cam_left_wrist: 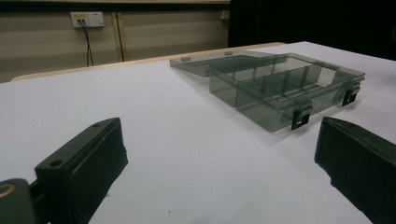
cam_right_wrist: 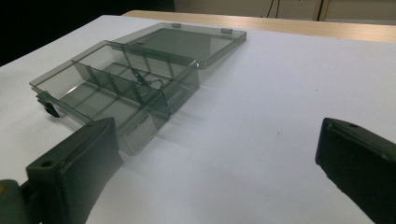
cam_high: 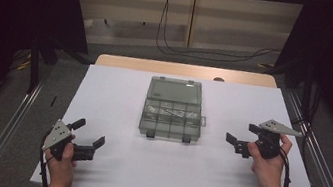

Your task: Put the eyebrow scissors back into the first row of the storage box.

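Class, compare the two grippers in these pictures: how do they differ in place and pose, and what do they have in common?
The left gripper is near the table's front edge, left of the box; the right gripper sits farther up the table, to the box's right. The left gripper's jaws point up and to the right across the table; the right gripper's point left, toward the box. Both are held in a hand, stand open and empty, and touch nothing.

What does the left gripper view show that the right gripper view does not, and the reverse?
Left gripper view: a wall socket with a plugged cable, and two black latches on the box front. Right gripper view: a small metal part inside one compartment. Both: the open clear box with its lid laid back flat, the white table, and wide-open black jaws.
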{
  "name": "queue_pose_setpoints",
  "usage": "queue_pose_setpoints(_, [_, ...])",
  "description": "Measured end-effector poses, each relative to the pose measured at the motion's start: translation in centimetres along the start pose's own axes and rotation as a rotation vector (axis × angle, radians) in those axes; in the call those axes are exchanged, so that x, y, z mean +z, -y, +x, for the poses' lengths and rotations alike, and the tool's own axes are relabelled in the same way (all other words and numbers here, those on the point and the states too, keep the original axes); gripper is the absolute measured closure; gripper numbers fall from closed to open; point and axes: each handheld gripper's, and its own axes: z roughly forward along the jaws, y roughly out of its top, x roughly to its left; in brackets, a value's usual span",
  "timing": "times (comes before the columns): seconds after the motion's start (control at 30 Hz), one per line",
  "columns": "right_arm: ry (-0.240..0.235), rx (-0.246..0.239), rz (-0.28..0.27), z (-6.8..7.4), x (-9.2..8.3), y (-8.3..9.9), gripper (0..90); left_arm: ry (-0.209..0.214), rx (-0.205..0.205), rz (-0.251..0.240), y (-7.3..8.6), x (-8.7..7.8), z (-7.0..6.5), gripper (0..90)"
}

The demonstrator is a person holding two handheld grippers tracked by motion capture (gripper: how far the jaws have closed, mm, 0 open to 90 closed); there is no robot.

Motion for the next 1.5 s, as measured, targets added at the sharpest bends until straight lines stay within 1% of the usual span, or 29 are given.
queue_pose_setpoints(0.17, [0.017,0.007,-0.011,-0.5,-0.8,0.7,0.0,0.000,0.003,0.001,0.0,0.0,0.0,1.6])
queue_pose_setpoints(0.2, [0.021,0.016,-0.010,-0.6,-1.0,0.9,0.0,-0.001,0.002,0.001,0.0,0.0,0.0,1.7])
queue_pose_setpoints(0.4, [0.043,0.026,-0.016,-1.2,-2.0,1.8,0.0,-0.002,0.003,0.003,0.0,0.0,0.0,1.6])
queue_pose_setpoints(0.53, [0.053,0.041,-0.019,-1.6,-2.7,2.4,0.0,-0.005,0.004,0.004,0.0,0.0,0.0,1.6])
queue_pose_setpoints(0.57, [0.057,0.043,-0.021,-1.6,-2.8,2.5,0.0,-0.002,-0.003,0.001,0.0,0.0,-0.1,1.6])
queue_pose_setpoints(0.6, [0.060,0.044,-0.023,-1.8,-3.0,2.6,0.0,0.007,0.008,0.007,0.0,0.0,0.0,1.7])
queue_pose_setpoints(0.63, [0.062,0.046,-0.021,-1.9,-3.2,2.8,0.0,0.008,0.004,0.004,0.0,0.0,-0.1,1.6])
queue_pose_setpoints(0.7, [0.068,0.048,-0.021,-2.1,-3.5,3.0,0.0,0.000,0.003,0.004,0.0,0.0,-0.1,1.6])
queue_pose_setpoints(0.77, [0.072,0.054,-0.020,-2.2,-3.8,3.3,0.0,0.000,0.003,0.004,0.0,0.0,-0.1,1.7])
queue_pose_setpoints(0.8, [0.073,0.052,-0.022,-2.3,-4.0,3.3,0.0,0.009,0.002,0.004,0.0,0.0,-0.1,1.6])
queue_pose_setpoints(0.97, [0.091,0.052,-0.026,-2.6,-4.7,4.0,0.0,0.005,0.006,0.006,0.0,0.0,0.0,1.6])
queue_pose_setpoints(1.13, [0.111,0.065,-0.032,-2.9,-5.6,4.7,0.0,0.006,0.002,0.003,0.0,0.0,-0.1,1.6])
queue_pose_setpoints(1.2, [0.111,0.069,-0.033,-3.0,-5.9,4.9,0.0,0.000,-0.001,0.002,0.0,0.0,-0.1,1.7])
queue_pose_setpoints(1.5, [0.130,0.077,-0.052,-3.5,-7.2,5.8,0.0,0.005,0.002,0.004,0.0,0.0,-0.1,1.6])
